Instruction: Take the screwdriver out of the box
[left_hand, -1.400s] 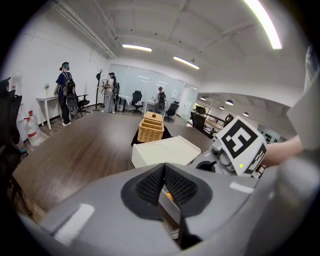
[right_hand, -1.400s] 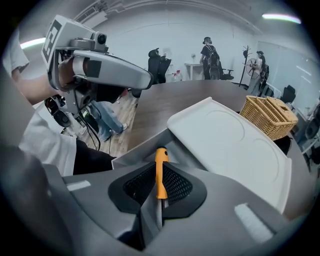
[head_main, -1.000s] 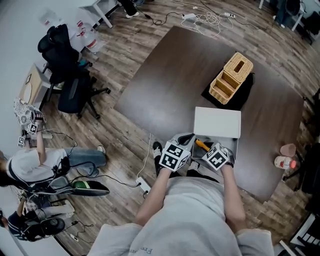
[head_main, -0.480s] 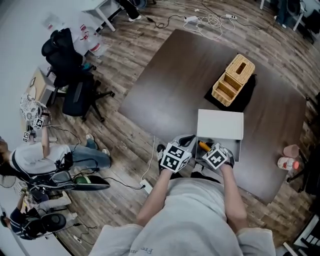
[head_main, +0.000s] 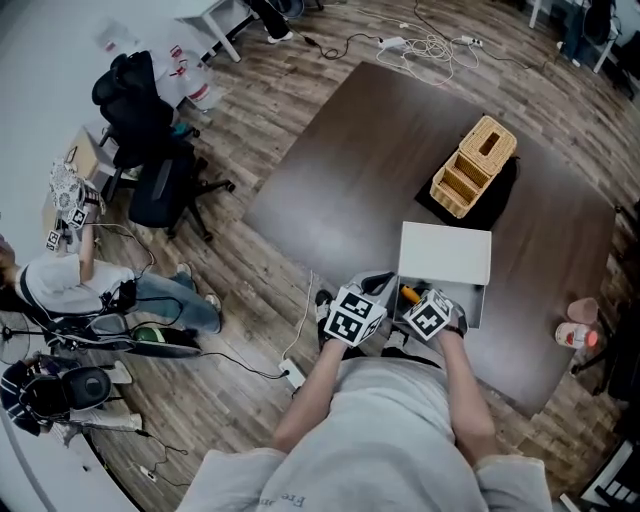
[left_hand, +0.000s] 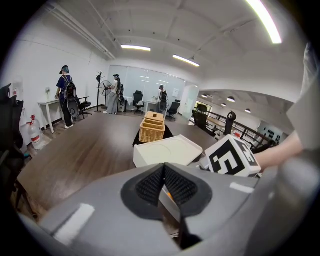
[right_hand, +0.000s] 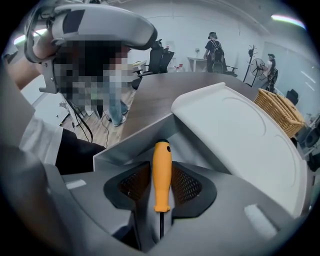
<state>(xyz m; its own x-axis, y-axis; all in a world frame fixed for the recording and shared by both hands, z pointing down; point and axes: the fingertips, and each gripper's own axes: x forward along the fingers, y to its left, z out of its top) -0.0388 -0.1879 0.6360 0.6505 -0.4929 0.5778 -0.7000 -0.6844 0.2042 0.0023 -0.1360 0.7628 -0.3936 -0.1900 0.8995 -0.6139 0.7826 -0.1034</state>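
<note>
An open white box stands at the near edge of the dark table, its lid tipped back. The screwdriver, with its orange handle, lies inside. My right gripper points down into the box. Its jaws have just been opening and stand open, with the handle between the pads. My left gripper is shut at the box's near left corner, a stretch of the box wall showing just under its pads. The right gripper's marker cube shows beside it.
A wicker basket sits on a black cloth further back on the table. A cup and a bottle stand near the table's right edge. An office chair, cables and a seated person are on the floor at the left.
The head view has drifted slightly, shifting the table in the picture. Both grippers stay at the box, and the screwdriver still lies inside it.
</note>
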